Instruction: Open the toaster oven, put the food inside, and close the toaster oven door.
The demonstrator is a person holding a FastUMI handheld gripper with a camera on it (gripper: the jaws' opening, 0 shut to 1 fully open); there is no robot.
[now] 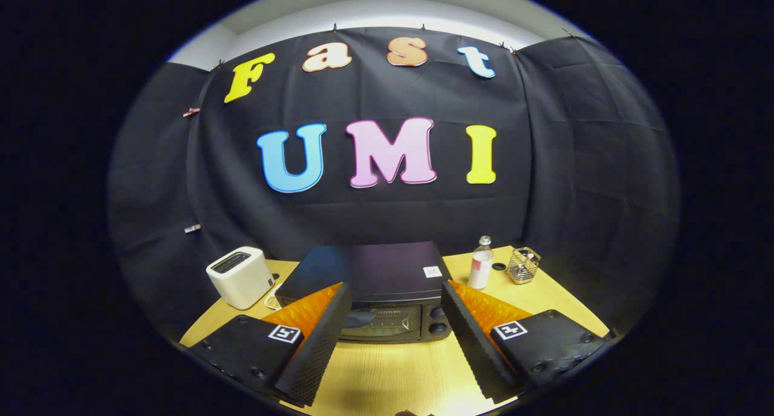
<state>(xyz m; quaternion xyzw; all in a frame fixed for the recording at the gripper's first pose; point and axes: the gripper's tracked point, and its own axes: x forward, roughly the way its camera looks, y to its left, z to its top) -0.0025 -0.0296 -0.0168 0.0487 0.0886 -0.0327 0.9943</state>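
Note:
A black toaster oven stands on the wooden table, seen from above and in front. Its glass door faces me and looks closed, with two knobs at its right end. My gripper hovers above the table just in front of the oven. Its two black ribbed fingers stand wide apart, one to each side of the door, and nothing is between them.
A white slot toaster sits left of the oven. To the right of the oven stand a clear bottle, a small black cap and a wire mesh holder. Black cloth walls close in the table's back and sides.

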